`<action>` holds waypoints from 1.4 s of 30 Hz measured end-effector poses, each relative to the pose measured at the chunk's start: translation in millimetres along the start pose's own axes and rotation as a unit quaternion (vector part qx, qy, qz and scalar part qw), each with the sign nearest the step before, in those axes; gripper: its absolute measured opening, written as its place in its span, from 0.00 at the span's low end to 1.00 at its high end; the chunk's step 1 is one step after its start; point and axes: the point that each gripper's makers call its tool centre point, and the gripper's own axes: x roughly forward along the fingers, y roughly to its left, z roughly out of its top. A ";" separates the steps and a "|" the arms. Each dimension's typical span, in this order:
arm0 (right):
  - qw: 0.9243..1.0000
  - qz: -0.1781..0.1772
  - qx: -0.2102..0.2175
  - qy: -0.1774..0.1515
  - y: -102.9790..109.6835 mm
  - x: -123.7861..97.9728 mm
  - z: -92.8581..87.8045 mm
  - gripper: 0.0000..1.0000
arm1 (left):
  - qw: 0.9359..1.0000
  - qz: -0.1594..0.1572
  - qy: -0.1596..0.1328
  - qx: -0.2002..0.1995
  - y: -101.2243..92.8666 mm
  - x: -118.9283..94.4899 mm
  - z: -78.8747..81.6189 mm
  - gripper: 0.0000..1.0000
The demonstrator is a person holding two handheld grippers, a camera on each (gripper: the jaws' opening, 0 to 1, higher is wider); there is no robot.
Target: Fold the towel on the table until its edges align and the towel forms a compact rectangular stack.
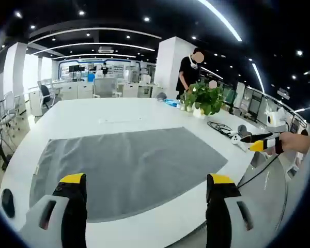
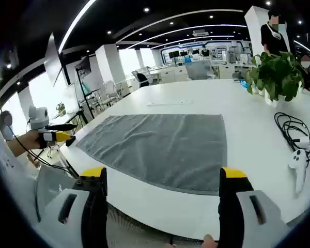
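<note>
A grey towel [image 1: 129,168] lies spread flat on the white table [image 1: 124,111], one layer, its near edge close to the table's front rim. My left gripper [image 1: 147,181] hovers just in front of that near edge, jaws wide apart and holding nothing. In the right gripper view the same towel [image 2: 163,144] stretches across the table [image 2: 206,93]. My right gripper [image 2: 163,173] hangs beyond the table's edge, open and apart from the cloth. The right gripper [image 1: 263,143] also shows off the table's right side, and the left gripper [image 2: 57,135] off its left side.
A potted plant [image 1: 205,98] stands at the far right of the table, with a person [image 1: 190,70] behind it. A black cable [image 2: 292,126] and a white controller [image 2: 298,165] lie right of the towel. Office chairs and desks fill the background.
</note>
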 end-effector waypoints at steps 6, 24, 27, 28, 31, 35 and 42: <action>1.000 0.000 0.001 0.001 0.2 0.5 -0.9 0.90 | 1.000 0.000 -0.001 0.001 0.0 0.3 1.0 1.00; 1.000 -0.001 0.004 -0.001 -0.6 -1.1 -1.9 0.90 | 1.000 0.001 -0.001 -0.001 -0.5 -0.6 0.1 1.00; 1.000 -0.001 0.004 -0.001 -1.6 -1.7 -1.9 0.90 | 1.000 0.000 0.000 0.001 -1.3 -0.5 -0.2 1.00; 1.000 -0.002 0.004 -0.001 -1.9 -2.0 -2.1 0.90 | 1.000 0.000 0.001 0.001 -1.5 -0.5 -0.5 1.00; 1.000 -0.003 0.004 -0.001 -2.8 -2.5 -1.8 0.90 | 1.000 -0.001 0.002 0.001 -2.0 -0.2 -0.6 0.99; 1.000 -0.004 0.004 -0.003 -4.5 -3.1 -0.3 0.90 | 1.000 -0.003 0.003 0.003 -2.6 1.0 0.3 0.99; 1.000 -0.006 -0.001 -0.002 -8.1 -3.2 2.5 0.90 | 1.000 -0.005 0.003 0.003 -4.3 3.3 1.8 0.99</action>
